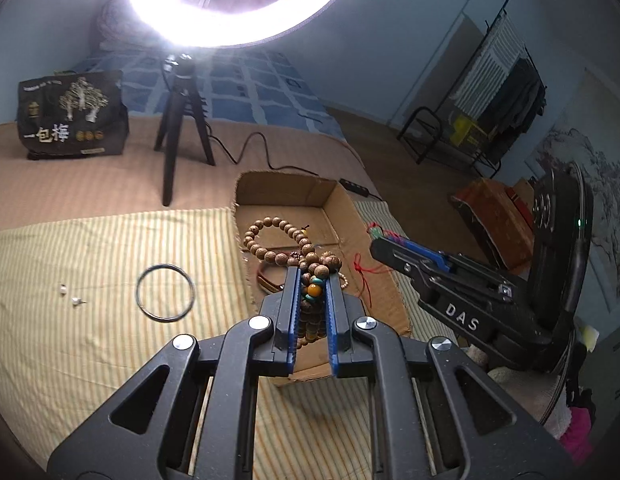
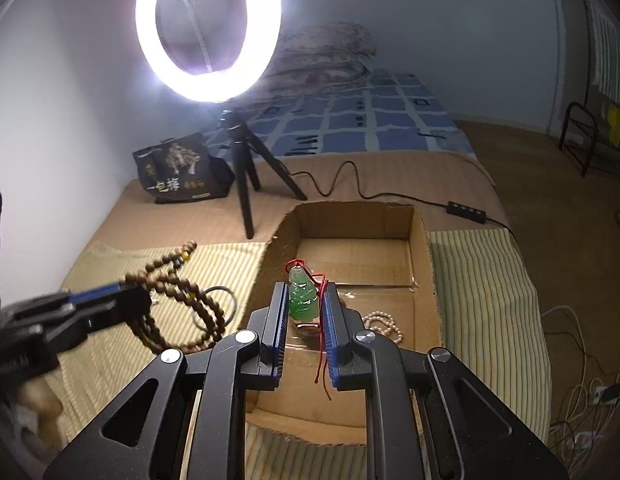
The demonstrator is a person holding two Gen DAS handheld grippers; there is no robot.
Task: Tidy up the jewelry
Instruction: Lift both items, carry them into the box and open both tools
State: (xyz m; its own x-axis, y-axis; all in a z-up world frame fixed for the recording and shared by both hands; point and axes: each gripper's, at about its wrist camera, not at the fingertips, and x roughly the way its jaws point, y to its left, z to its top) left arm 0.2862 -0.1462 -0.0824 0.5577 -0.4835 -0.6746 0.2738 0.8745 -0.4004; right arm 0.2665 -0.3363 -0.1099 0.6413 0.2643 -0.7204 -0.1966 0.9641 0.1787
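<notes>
Your left tool (image 1: 311, 280) clamps the brown wooden bead strand (image 1: 288, 246); right tool (image 2: 306, 294) clamps the green jade pendant (image 2: 302, 294). Dangling loops may snag the open cardboard box (image 2: 423, 264) rim.

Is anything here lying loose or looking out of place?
Yes. A dark bangle and two tiny earrings lie loose on the striped cloth, outside the cardboard box, which already holds a pearl strand. The box's cut edges look ragged.

Ring (image 1: 164, 293) left of box (image 1: 389, 300)
</notes>
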